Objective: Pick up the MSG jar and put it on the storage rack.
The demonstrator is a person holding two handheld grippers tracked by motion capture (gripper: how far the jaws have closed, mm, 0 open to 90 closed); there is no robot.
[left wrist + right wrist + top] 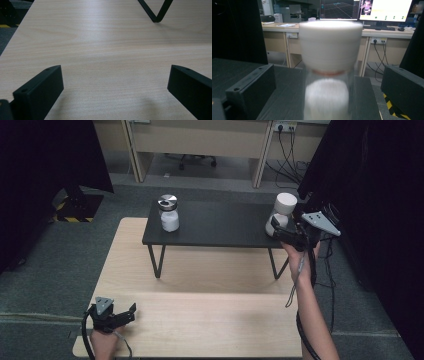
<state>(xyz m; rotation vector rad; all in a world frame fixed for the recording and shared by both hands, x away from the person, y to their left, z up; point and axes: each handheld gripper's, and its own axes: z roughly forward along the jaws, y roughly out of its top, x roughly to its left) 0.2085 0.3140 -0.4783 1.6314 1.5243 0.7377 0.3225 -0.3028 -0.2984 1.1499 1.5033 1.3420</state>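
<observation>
At the right end of the black bench (215, 227), close to its front corner, stands the white-capped jar (283, 212) — the right gripper (278, 231) has its jaws spread wide on either side of it, pads clear of the glass. The jar looks top-heavy, so a nudge from one jaw before the other could tip it off that edge. A grip on the smooth glass may also slip. The left gripper (131, 312) rests with jaws apart near the front left corner of the wooden table (210, 320) — empty.
</observation>
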